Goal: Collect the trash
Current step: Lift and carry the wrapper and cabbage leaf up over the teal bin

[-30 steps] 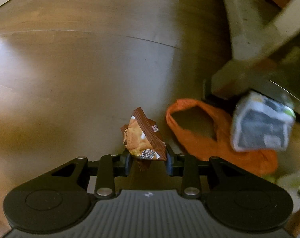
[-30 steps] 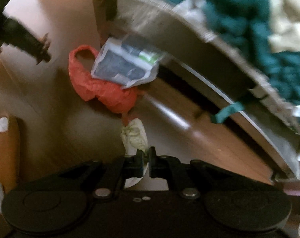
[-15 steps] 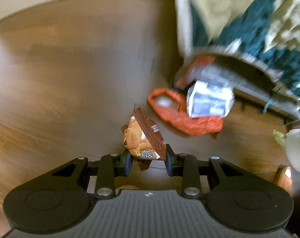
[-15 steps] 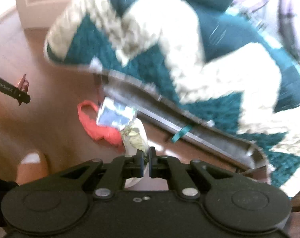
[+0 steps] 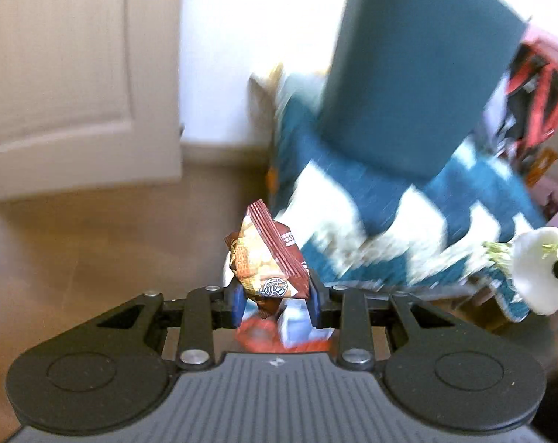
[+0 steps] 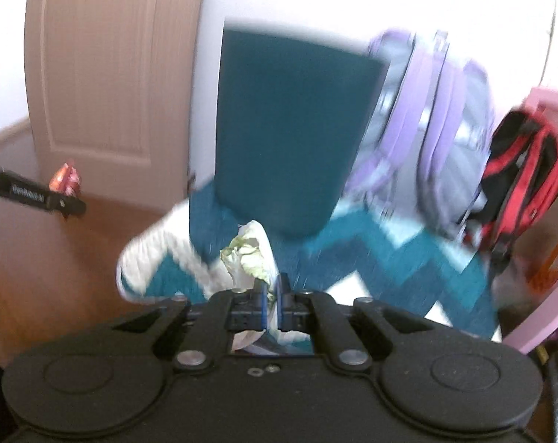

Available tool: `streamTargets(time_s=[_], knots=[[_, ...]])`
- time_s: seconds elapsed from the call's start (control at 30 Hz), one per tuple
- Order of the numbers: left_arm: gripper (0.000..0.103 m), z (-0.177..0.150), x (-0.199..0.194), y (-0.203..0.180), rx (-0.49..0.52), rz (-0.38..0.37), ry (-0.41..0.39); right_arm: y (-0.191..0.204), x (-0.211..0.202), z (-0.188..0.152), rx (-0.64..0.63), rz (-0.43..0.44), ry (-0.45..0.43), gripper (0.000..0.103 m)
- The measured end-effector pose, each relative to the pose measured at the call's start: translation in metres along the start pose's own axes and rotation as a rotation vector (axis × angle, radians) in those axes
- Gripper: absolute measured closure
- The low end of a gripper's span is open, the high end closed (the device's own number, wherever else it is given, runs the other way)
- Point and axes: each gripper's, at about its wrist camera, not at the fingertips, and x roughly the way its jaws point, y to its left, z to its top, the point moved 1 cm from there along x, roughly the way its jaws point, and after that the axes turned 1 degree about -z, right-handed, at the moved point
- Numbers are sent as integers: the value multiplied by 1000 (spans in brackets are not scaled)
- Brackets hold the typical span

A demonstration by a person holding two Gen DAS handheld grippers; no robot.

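The left hand-held gripper point(image 5: 275, 301) is clamped part-open on a crumpled brown and orange foil snack wrapper point(image 5: 266, 258), which stands up between its blue pads. The right hand-held gripper point(image 6: 273, 301) is pinched almost fully closed on a crumpled white tissue with greenish stains point(image 6: 249, 254). Below the left jaws, an orange plastic bag point(image 5: 257, 336) lies on the wooden floor point(image 5: 94, 243). Beyond are a teal and white zigzag blanket point(image 6: 389, 258), a dark teal cushion point(image 6: 290, 129), a lilac backpack point(image 6: 426, 110), a red and black backpack point(image 6: 526, 177) and a panelled door point(image 5: 57, 74).
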Motion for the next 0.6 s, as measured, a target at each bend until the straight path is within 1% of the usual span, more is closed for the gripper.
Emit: streamTargets(time_s=[0.17, 0.27, 0.4, 0.47, 0.5, 0.6], knots=[[71, 30, -49, -48, 96, -39, -101, -22, -42, 50, 19, -12, -121, 101], [71, 44, -73, -69, 134, -57, -151, -33, -56, 79, 26, -31, -189, 101], [71, 74, -107, -97, 201, -68, -223, -50, -67, 119, 73, -35, -265, 100], [71, 93, -119, -106, 213, -92, -236, -55, -67, 136, 86, -40, -290, 100], [71, 105, -126, -111, 209, -102, -255, -58, -66, 145, 92, -41, -295, 100], [71, 137, -140, -123, 225, -112, -300, -64, -62, 166, 112, -46, -301, 100]])
